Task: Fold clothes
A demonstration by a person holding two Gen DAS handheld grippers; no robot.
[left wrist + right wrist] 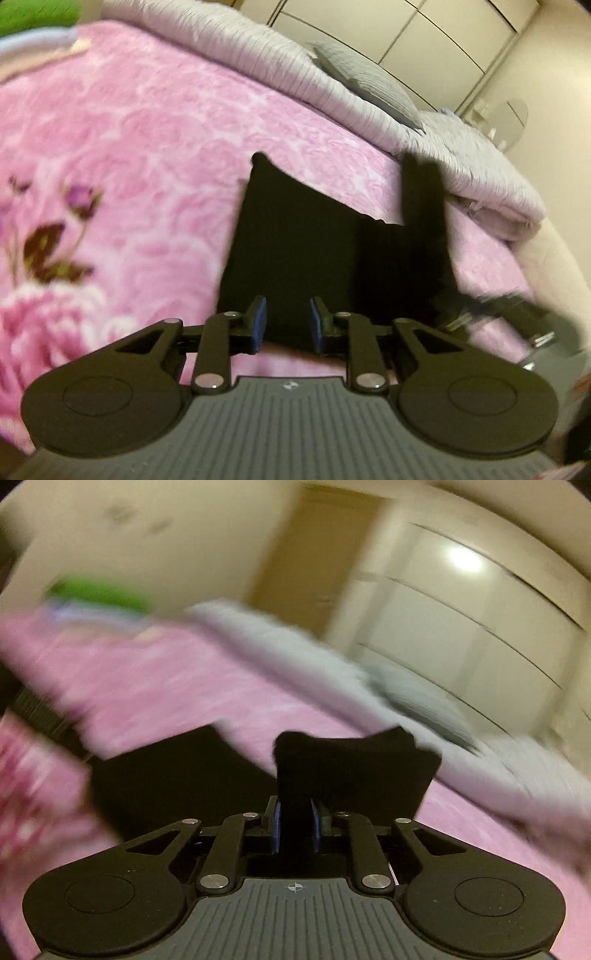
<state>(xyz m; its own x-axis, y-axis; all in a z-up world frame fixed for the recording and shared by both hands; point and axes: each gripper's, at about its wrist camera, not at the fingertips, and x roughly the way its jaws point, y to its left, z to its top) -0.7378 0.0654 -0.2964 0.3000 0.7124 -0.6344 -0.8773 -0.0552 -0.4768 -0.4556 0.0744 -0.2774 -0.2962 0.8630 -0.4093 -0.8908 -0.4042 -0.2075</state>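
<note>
Your right gripper (295,821) is clamped on a raised flap of the black garment (295,251). Your left gripper (285,325) stands apart, empty. Fold partly made; judged incomplete.

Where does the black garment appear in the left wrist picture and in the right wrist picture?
Left wrist: the black garment lies centre on the pink blanket, ahead of the open left gripper.
Right wrist: lower centre, a part pinched upright in the right gripper.
Shared landmark: the grey pillow, at the blanket's far edge in both.
</note>
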